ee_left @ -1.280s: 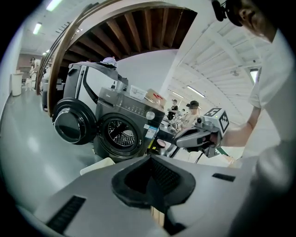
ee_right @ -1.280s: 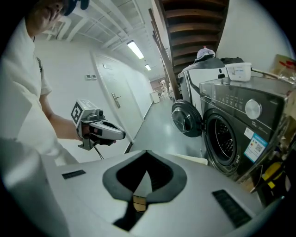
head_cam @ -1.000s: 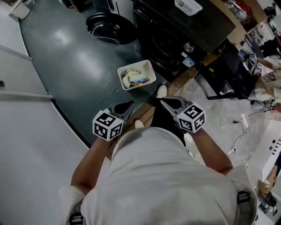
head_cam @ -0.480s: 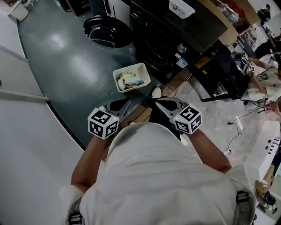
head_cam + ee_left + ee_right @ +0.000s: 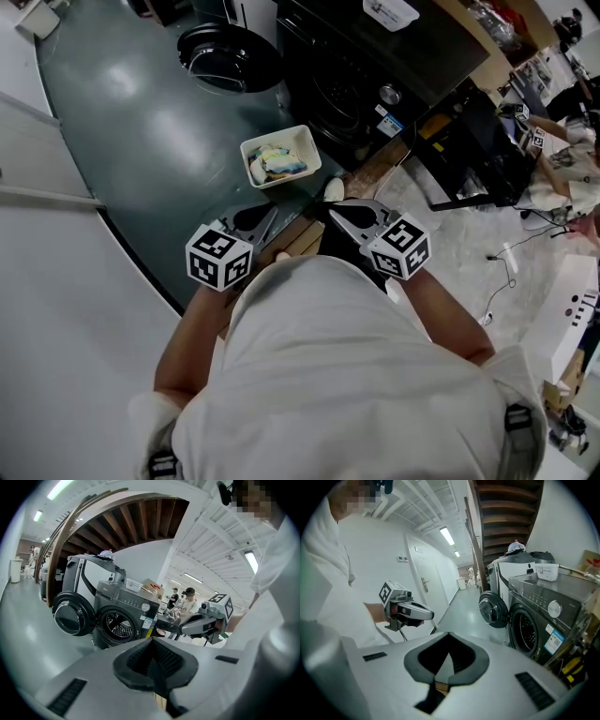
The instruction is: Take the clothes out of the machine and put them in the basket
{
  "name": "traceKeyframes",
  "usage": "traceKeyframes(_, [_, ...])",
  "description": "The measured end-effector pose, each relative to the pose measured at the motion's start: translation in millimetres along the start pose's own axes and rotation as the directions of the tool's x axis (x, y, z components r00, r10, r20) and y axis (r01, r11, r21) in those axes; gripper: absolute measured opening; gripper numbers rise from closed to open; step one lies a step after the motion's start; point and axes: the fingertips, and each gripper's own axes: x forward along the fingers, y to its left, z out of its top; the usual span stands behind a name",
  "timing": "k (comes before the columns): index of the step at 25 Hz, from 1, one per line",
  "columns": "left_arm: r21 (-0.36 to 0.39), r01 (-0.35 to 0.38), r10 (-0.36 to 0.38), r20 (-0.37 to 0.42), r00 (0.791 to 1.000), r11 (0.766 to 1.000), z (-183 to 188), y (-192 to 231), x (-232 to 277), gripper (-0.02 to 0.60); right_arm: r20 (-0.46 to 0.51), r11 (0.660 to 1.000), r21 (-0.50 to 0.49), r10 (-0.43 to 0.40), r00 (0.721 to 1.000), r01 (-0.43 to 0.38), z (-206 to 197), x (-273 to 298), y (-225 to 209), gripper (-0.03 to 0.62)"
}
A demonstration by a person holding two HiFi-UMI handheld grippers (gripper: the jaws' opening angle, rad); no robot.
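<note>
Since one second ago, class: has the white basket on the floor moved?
No. The white basket stays in the same spot just in front of the washing machine, near its open door; only the view shifted slightly.

Ceiling strip lights (image 5: 447, 535) brighten everything, the floor (image 5: 141, 122) gleams, fisheye edges vignette.

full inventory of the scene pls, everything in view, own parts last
washing machine: 1, dark grey, top centre
door: 1, round, black, swung open at the machine's left
basket: 1, white, on the floor in front of the machine
clothes: small pile, multicoloured, in the basket
tub: 1, white, on top of the machine
frame: 1, black, right of the machine
cables: thin, dark, on the pale floor at right
bystanders: 2, beyond the machine
left gripper: grey, shut, empty
right gripper: grey, shut, empty
shoe: 1 visible, white, between the grippers
</note>
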Motion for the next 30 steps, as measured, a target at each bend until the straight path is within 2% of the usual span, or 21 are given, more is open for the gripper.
traceKeyframes(30, [0.010,0.012,-0.012,-0.020,1.000,1.000,-13.5,-6.4,-9.8,-0.002,-0.009,0.999,-0.038,-0.020,1.000,0.019,-4.0,-8.3,13.5,0.003])
